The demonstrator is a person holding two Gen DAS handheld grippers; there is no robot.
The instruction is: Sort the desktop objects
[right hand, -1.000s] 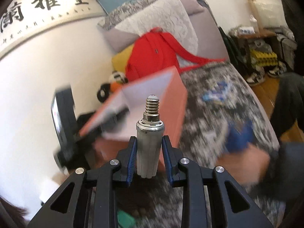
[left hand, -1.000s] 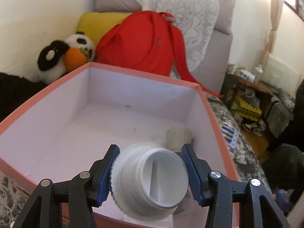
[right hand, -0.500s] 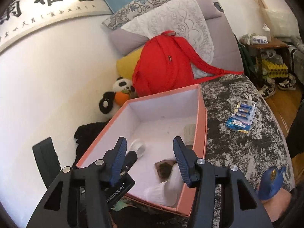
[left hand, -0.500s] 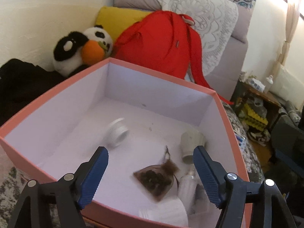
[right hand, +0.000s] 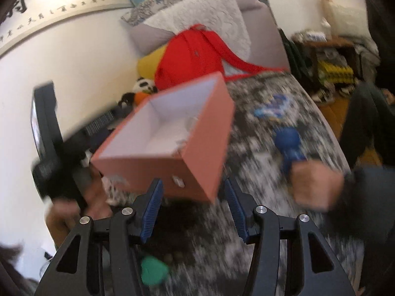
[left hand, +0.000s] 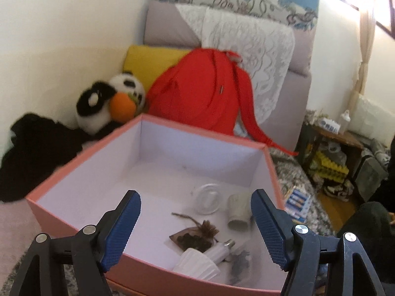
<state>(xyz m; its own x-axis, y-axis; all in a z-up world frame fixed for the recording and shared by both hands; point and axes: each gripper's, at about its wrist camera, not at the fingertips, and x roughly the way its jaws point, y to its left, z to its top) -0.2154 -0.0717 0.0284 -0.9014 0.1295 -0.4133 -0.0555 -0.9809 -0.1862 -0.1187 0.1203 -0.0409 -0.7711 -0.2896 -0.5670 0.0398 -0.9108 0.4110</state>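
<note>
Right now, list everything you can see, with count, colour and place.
box: one, pink, white inside, on the patterned cover
sachet: one, brown, in the box
bulb: one, white, in the box, near wall
cup: one, grey, lying in the box
backpack: one, red, behind the box
panda toy: one, black and white, by the wall
battery pack: one, blue, right of the box
left gripper: open, blue fingers
right gripper: open, nothing held
</note>
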